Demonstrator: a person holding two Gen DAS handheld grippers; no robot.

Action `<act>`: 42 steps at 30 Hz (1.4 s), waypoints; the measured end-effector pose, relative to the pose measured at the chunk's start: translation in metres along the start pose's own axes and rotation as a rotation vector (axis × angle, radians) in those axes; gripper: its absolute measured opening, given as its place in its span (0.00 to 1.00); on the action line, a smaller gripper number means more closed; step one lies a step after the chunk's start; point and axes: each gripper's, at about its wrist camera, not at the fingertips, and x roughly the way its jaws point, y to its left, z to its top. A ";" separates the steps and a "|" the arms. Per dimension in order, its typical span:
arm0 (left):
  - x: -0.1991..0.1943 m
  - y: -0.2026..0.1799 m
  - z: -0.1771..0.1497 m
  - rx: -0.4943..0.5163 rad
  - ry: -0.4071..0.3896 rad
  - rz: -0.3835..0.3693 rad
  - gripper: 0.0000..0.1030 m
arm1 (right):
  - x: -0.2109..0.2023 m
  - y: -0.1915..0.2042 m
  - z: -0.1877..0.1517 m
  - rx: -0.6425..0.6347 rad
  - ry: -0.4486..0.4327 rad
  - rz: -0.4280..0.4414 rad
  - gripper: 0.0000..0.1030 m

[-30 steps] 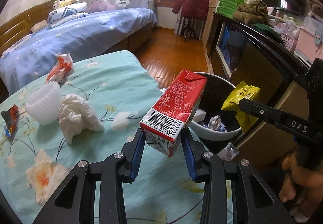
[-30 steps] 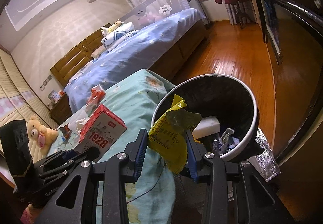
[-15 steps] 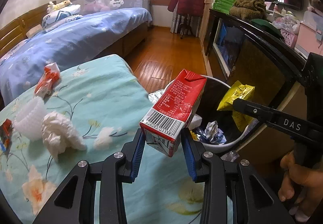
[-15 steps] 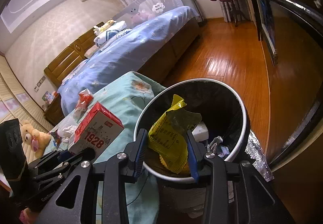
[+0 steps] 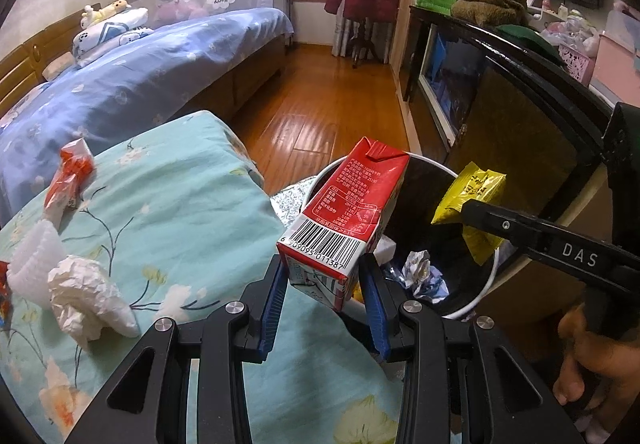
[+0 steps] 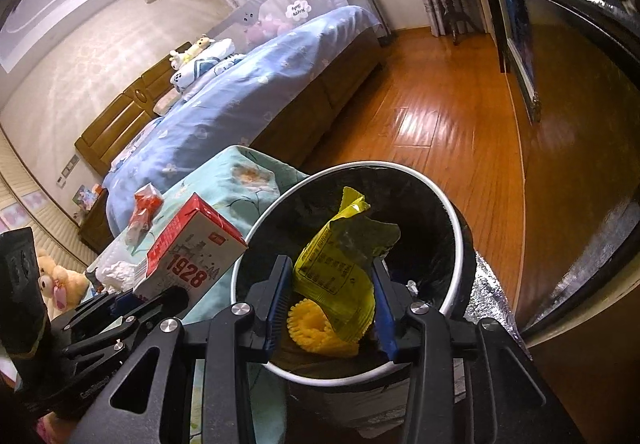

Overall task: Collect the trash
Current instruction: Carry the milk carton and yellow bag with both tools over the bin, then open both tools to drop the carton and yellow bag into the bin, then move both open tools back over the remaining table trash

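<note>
My left gripper is shut on a red milk carton and holds it at the near rim of the round trash bin. The carton also shows in the right wrist view. My right gripper is shut on a yellow snack wrapper directly above the bin's black-lined opening. The wrapper also shows in the left wrist view. In the bin lie a yellow foam net and crumpled paper.
On the teal flowered bedspread lie crumpled white tissue, a white foam net and a red-white wrapper. A dark cabinet stands right of the bin. A blue bed and wooden floor lie beyond.
Both grippers moved toward the bin with their loads. The yellow wrapper now hangs over the bin's opening and the carton has come to its rim.
</note>
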 end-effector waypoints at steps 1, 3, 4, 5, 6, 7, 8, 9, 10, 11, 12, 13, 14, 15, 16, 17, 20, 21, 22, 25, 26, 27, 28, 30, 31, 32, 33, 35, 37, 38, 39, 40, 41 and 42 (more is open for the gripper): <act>0.003 0.000 0.001 0.000 0.004 -0.001 0.35 | 0.001 -0.001 0.001 0.001 0.002 -0.001 0.39; 0.006 0.000 0.002 -0.002 0.009 -0.002 0.35 | 0.002 -0.001 0.002 -0.001 0.003 -0.002 0.39; 0.008 0.000 0.002 -0.001 0.011 -0.003 0.35 | 0.002 -0.001 0.004 -0.002 0.002 -0.004 0.39; 0.009 -0.001 0.003 -0.001 0.013 -0.002 0.35 | 0.003 -0.001 0.004 -0.004 0.003 -0.003 0.39; 0.011 -0.002 0.003 -0.001 0.016 -0.003 0.35 | 0.003 -0.001 0.005 -0.005 0.003 -0.004 0.40; 0.012 -0.001 0.004 -0.001 0.018 -0.004 0.35 | 0.004 0.000 0.006 -0.005 0.003 -0.004 0.40; 0.013 0.000 0.004 -0.002 0.019 -0.004 0.35 | 0.004 0.000 0.007 -0.007 0.003 -0.005 0.40; 0.015 0.000 0.005 -0.003 0.020 -0.006 0.35 | 0.005 0.000 0.007 -0.009 0.004 -0.006 0.40; 0.015 0.000 0.005 -0.004 0.020 -0.009 0.35 | 0.005 0.000 0.008 -0.011 0.007 -0.007 0.40; 0.016 0.000 0.006 -0.003 0.021 -0.011 0.35 | 0.006 0.001 0.007 -0.011 0.009 -0.009 0.41; 0.017 0.000 0.006 -0.001 0.022 -0.011 0.35 | 0.007 0.001 0.007 -0.010 0.012 -0.009 0.41; 0.018 -0.001 0.007 0.002 0.023 -0.011 0.35 | 0.008 0.001 0.006 -0.010 0.014 -0.010 0.41; 0.019 -0.001 0.008 0.004 0.024 -0.012 0.35 | 0.008 0.000 0.007 -0.010 0.015 -0.011 0.41; 0.020 -0.002 0.008 0.006 0.026 -0.012 0.35 | 0.009 0.000 0.006 -0.011 0.016 -0.012 0.41; 0.021 -0.001 0.009 0.006 0.027 -0.012 0.35 | 0.009 0.000 0.006 -0.011 0.017 -0.013 0.41; 0.021 -0.001 0.009 0.005 0.027 -0.013 0.35 | 0.009 0.000 0.007 -0.010 0.016 -0.012 0.42; 0.023 -0.001 0.010 0.001 0.030 -0.017 0.35 | 0.010 0.000 0.007 -0.010 0.015 -0.015 0.42; 0.023 -0.001 0.010 0.000 0.031 -0.020 0.35 | 0.011 0.000 0.007 -0.009 0.016 -0.017 0.42; 0.023 -0.001 0.010 -0.001 0.030 -0.021 0.35 | 0.011 0.000 0.008 -0.007 0.015 -0.019 0.42; 0.023 -0.002 0.011 0.000 0.030 -0.027 0.35 | 0.013 -0.001 0.009 -0.008 0.011 -0.026 0.42; 0.023 -0.002 0.010 0.002 0.032 -0.031 0.35 | 0.013 -0.001 0.010 -0.005 0.011 -0.029 0.44; 0.023 -0.002 0.010 0.004 0.034 -0.035 0.35 | 0.014 -0.002 0.010 0.000 0.012 -0.033 0.47; 0.022 -0.003 0.009 0.005 0.033 -0.036 0.37 | 0.014 -0.004 0.012 0.004 0.014 -0.034 0.50; 0.020 -0.001 0.007 -0.002 0.034 -0.037 0.43 | 0.013 -0.006 0.012 0.015 0.014 -0.032 0.72; 0.018 0.000 0.006 -0.009 0.028 -0.045 0.46 | 0.011 -0.006 0.011 0.015 0.005 -0.032 0.76; 0.016 0.001 0.006 -0.014 0.025 -0.047 0.47 | 0.010 -0.006 0.011 0.015 -0.002 -0.036 0.77; 0.012 0.003 0.003 -0.021 0.020 -0.046 0.49 | 0.007 -0.005 0.011 0.015 -0.009 -0.038 0.77; 0.006 0.006 -0.001 -0.032 0.012 -0.052 0.50 | 0.003 -0.004 0.010 0.022 -0.017 -0.032 0.77; -0.003 0.010 -0.009 -0.046 -0.001 -0.051 0.53 | -0.001 0.000 0.007 0.019 -0.025 -0.026 0.78; -0.008 0.012 -0.013 -0.053 -0.008 -0.048 0.54 | -0.003 0.002 0.006 0.018 -0.028 -0.024 0.78; -0.013 0.015 -0.017 -0.059 -0.017 -0.045 0.55 | -0.005 0.004 0.005 0.016 -0.031 -0.019 0.79; -0.019 0.018 -0.022 -0.067 -0.026 -0.042 0.56 | -0.007 0.007 0.002 0.014 -0.033 -0.014 0.79; -0.024 0.021 -0.027 -0.074 -0.032 -0.041 0.56 | -0.008 0.010 0.000 0.012 -0.034 -0.010 0.80; -0.031 0.025 -0.034 -0.083 -0.042 -0.038 0.56 | -0.009 0.013 -0.003 0.009 -0.032 -0.001 0.81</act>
